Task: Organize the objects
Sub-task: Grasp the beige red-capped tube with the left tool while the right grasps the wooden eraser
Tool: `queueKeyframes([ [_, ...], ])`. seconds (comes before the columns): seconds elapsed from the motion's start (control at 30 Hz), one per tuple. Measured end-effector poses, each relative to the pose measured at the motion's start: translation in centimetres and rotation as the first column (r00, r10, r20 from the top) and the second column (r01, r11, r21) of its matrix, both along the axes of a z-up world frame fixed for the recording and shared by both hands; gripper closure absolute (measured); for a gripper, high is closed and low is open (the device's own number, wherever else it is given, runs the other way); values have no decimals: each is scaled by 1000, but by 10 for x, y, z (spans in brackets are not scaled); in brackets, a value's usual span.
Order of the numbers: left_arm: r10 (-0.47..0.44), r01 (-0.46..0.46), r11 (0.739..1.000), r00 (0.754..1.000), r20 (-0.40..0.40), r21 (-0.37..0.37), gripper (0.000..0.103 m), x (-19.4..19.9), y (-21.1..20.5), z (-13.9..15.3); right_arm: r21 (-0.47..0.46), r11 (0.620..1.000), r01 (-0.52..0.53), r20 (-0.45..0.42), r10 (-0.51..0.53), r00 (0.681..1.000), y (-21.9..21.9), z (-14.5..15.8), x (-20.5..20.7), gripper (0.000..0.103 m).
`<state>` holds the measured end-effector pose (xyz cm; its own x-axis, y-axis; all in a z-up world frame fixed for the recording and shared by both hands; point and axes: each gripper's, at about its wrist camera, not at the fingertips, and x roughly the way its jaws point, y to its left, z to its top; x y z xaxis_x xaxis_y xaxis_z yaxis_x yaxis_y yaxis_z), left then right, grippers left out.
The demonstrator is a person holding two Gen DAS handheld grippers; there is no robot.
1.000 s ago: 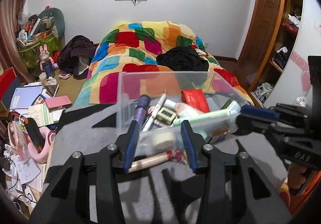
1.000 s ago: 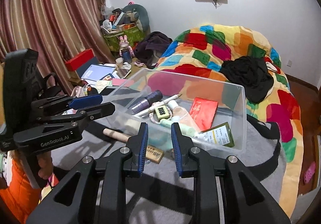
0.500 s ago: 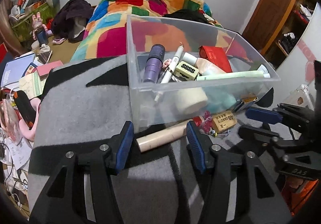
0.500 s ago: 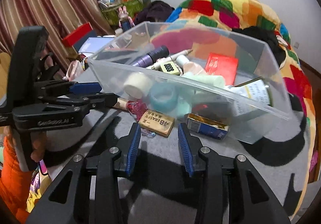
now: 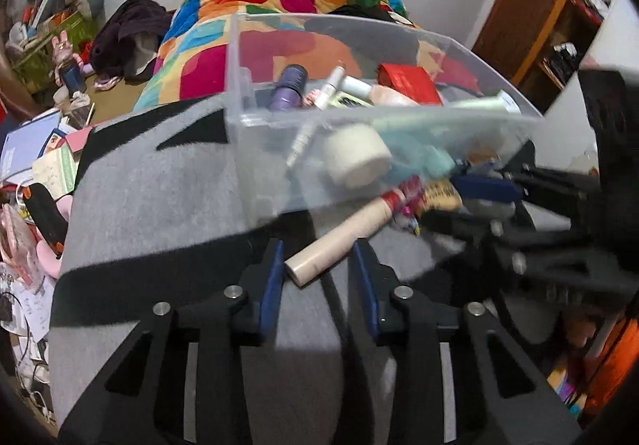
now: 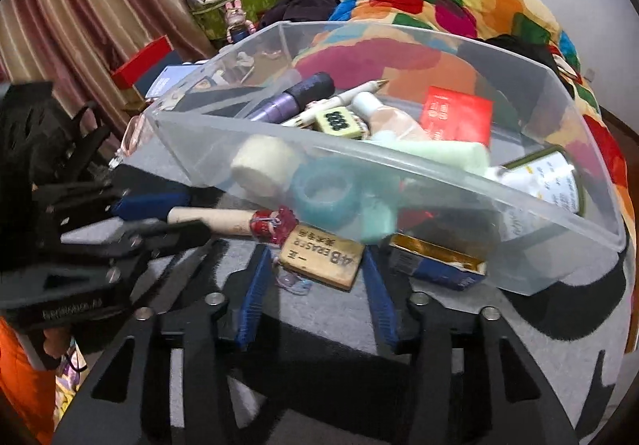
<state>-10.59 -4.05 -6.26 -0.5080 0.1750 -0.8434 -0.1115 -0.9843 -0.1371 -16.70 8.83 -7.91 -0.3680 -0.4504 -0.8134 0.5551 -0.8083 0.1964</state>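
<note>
A clear plastic bin holds several small items on a grey and black blanket. In front of it lie a beige tube, a tan 4B eraser and a blue and gold box. My left gripper is open, its fingers either side of the tube's near end. My right gripper is open, its fingers either side of the eraser. Each gripper shows in the other's view.
A pink charm lies between tube and eraser. A bed with a patchwork quilt stands behind the bin. Books and clutter lie left of the blanket. A wooden door stands at the right.
Both grippers have come lower and closer to the items in front of the bin. The left now straddles the tube, the right straddles the eraser. The right jaws have opened wider.
</note>
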Motion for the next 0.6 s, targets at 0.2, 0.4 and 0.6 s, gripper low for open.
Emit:
queueKeyframes([
  [0.2,-75,76,996,997,-11,38,75,26,17,4,-14,1000,-14,-1,14,1000,11,0,10,63],
  [0.4,-99,99,995,995,-31,-2,75,38,31,11,-28,1000,-9,-4,9,1000,24,2,20,63],
  [0.6,-48,48,999,999,-8,-26,74,16,29,4,-58,998,33,-12,-34,999,43,7,27,63],
])
